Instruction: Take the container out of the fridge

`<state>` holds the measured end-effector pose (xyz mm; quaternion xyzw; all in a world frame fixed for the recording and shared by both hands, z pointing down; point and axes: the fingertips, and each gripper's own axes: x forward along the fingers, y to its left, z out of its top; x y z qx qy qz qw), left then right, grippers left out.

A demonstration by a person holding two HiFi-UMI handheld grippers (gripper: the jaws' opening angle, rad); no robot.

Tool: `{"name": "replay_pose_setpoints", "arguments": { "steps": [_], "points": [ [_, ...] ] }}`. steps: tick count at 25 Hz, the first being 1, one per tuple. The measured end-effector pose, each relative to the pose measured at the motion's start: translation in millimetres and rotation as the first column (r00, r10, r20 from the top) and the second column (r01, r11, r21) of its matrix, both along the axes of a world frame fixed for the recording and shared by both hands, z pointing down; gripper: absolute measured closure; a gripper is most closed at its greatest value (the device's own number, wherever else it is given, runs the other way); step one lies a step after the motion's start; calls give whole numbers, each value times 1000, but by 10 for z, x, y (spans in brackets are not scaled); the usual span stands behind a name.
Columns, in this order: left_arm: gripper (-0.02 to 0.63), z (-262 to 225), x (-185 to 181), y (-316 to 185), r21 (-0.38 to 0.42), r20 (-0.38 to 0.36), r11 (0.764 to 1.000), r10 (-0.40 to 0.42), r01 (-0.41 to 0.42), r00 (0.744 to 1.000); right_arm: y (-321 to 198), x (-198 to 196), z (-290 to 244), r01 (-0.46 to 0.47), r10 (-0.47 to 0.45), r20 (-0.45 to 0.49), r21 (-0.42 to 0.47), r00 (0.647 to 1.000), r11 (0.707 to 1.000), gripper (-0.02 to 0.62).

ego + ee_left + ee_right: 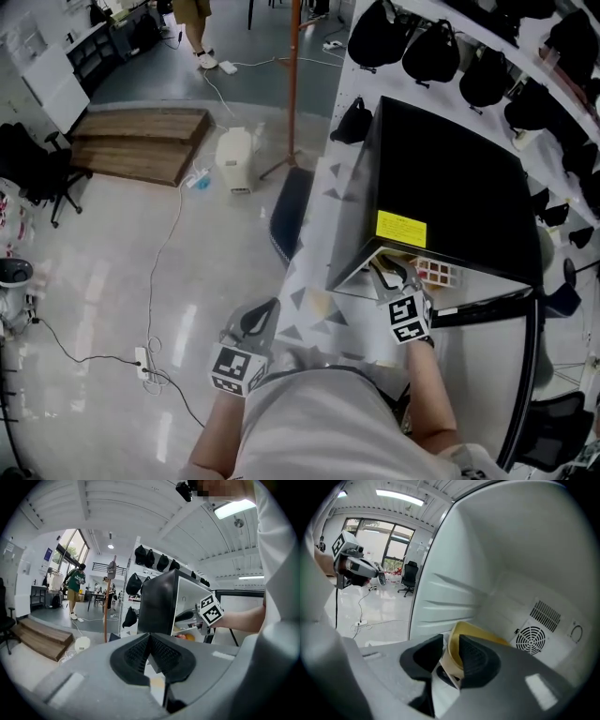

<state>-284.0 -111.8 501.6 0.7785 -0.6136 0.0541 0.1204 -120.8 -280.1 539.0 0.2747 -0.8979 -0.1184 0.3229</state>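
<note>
On the counter (314, 281), which is covered by a white cloth w/ grey triangles, we see a black fridge (441, 178) w/ a yellow label (401, 228) near its front edge and the door open. Round it the room is a workshop: a glossy grey floor (112, 272), wooden steps (141, 141), a small white bin (234, 157), an orange pole (293, 84), and a power strip (142, 361) on a long cable. Black caps (431, 52) hang on the wall behind the fridge. A person (197, 28) stands far off, cut by the top edge.

The right tool (392, 277) is inside the fridge mouth. In the right gripper view we find this tool (451, 653) pinching the rim of the yellow container (473, 631), which sits on the white fridge floor, w/ a round fan grille (530, 639) on the back wall beyond it. The left tool (251, 323) hangs low by the person's body, apart from the counter edge. Its own view shows it (152, 656) pressed together w/ nothing btw. the pads.

Most of the container is hidden behind the right tool's pads, so we can't tell its shape or contents. From the head view the fridge top covers the interior, and a coloured item just inside is too small to make out.
</note>
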Motion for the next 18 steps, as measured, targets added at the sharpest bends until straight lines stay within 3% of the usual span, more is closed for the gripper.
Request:
{"name": "replay_pose_setpoints", "arguments": {
  "steps": [5,8,14,18],
  "points": [
    [598,8,-50,-12,1,0,1000,-17,17,1000,-51,-14,106,27,-19,-137,56,990,998,497],
    [597,-16,-83,-16,5,1,1000,-27,27,1000,-70,-22,108,32,-20,-166,73,986,997,504],
    [597,-17,-57,-13,2,3,1000,-29,29,1000,-27,-12,67,46,-38,-139,54,990,997,539],
    [598,-55,32,-28,7,7,1000,-9,9,1000,-2,37,-89,32,-31,-27,34,999,999,562]
  ]
}}
